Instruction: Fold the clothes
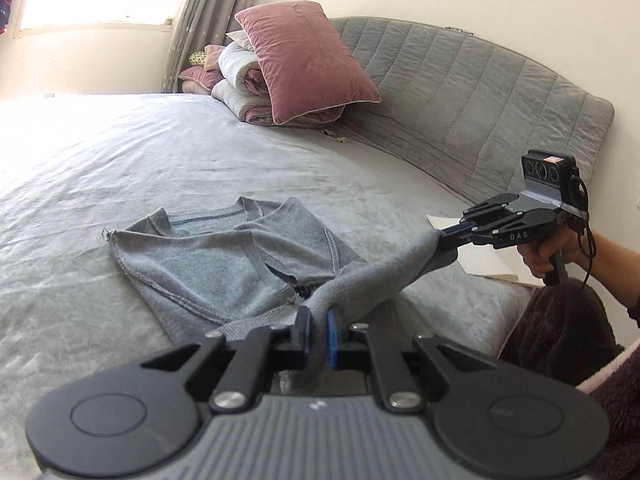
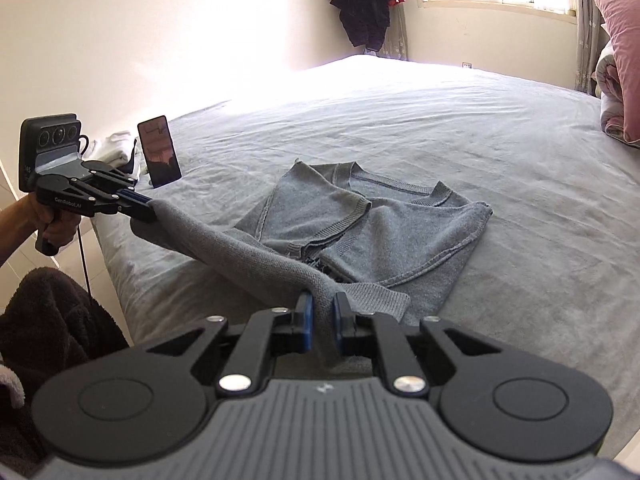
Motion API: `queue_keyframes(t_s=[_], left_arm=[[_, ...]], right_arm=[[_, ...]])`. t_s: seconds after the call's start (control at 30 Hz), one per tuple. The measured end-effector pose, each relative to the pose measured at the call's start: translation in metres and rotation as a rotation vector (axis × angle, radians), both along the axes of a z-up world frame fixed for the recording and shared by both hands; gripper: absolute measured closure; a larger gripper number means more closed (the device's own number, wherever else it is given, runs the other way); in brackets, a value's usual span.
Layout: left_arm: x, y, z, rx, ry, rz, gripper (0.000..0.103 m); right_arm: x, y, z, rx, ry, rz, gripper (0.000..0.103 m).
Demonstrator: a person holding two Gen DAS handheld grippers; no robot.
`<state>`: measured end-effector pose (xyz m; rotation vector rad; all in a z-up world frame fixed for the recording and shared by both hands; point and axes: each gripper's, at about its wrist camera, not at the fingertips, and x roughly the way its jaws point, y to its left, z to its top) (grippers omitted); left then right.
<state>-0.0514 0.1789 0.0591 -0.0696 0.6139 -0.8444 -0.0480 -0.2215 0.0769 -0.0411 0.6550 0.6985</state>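
Observation:
A grey knit sweater (image 1: 208, 256) lies on the grey bed sheet (image 1: 120, 160) with its sides folded in; it also shows in the right wrist view (image 2: 380, 228). My left gripper (image 1: 319, 320) is shut on one end of the sweater's bottom hem. My right gripper (image 2: 321, 312) is shut on the other end. The hem stretches taut between them, lifted off the bed near its front edge. The right gripper shows in the left wrist view (image 1: 444, 236), and the left gripper in the right wrist view (image 2: 148, 210).
A pink pillow (image 1: 308, 60) and rolled quilts (image 1: 240, 80) sit by the grey padded headboard (image 1: 480, 92). A phone (image 2: 159, 151) stands by white folded cloth (image 2: 116, 148) at the bed's edge. A paper (image 1: 480, 252) lies near the right gripper. Dark clothes (image 2: 366, 4) hang in the corner.

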Motion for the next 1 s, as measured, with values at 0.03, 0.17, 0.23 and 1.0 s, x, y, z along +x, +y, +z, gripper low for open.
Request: queue_keyframes(t_s=[0.03,0.17,0.23,1.0], left_arm=[[0.010,0.002,0.002,-0.023,0.005,0.011,0.095],[0.049,0.007,0.006,-0.094,0.036,0.028,0.095],[0.069,0.008,0.005,-0.128,0.062,0.034,0.095],[0.209,0.046,-0.121,-0.582,0.486,0.275,0.058]], right_arm=[[0.009,0.000,0.003,0.013,-0.005,-0.007,0.091],[0.045,-0.002,0.009,0.060,-0.012,-0.035,0.091],[0.068,-0.004,0.008,0.095,0.007,-0.051,0.091],[0.219,-0.048,-0.105,0.617,0.389,-0.274,0.055]])
